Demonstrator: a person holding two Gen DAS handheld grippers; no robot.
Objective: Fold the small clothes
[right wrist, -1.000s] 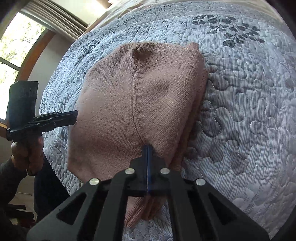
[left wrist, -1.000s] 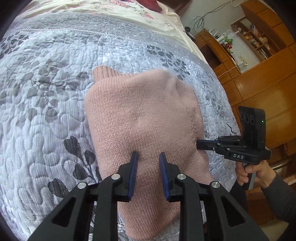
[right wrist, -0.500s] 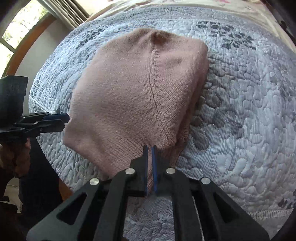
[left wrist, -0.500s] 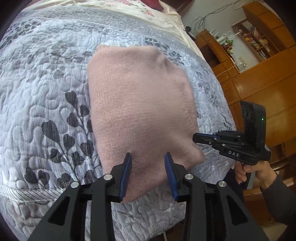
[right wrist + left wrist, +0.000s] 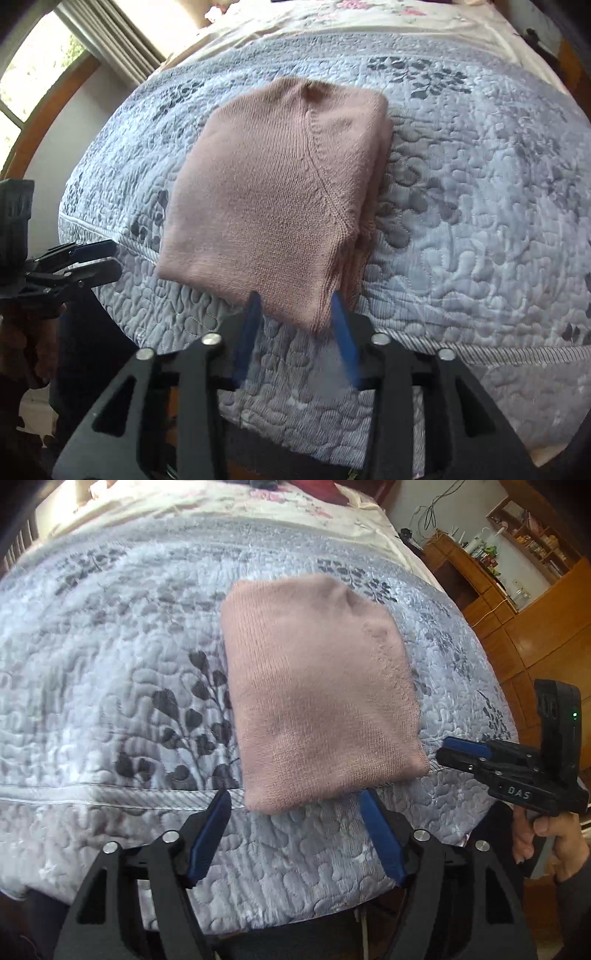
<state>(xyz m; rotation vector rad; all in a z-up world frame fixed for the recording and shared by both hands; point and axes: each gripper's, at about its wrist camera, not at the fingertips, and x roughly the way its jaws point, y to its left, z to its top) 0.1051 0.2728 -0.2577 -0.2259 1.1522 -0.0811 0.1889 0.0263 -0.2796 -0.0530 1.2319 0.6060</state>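
Observation:
A pink knitted garment lies folded into a thick rectangle on the grey quilted bedspread. In the left wrist view my left gripper is open just short of the garment's near edge, holding nothing. The right gripper shows at the right, off the garment's near right corner. In the right wrist view my right gripper is open, its blue fingers either side of the near corner of the garment without pinching it. The left gripper appears at the left edge.
The bedspread's near edge drops off just below both grippers. A cream floral sheet covers the far bed. Wooden cabinets and shelves stand to the right, and a curtained window is at the left.
Both grippers pulled back toward the bed's near edge. The right gripper, shut on the garment a second ago, has opened and let go. The left gripper opened wider.

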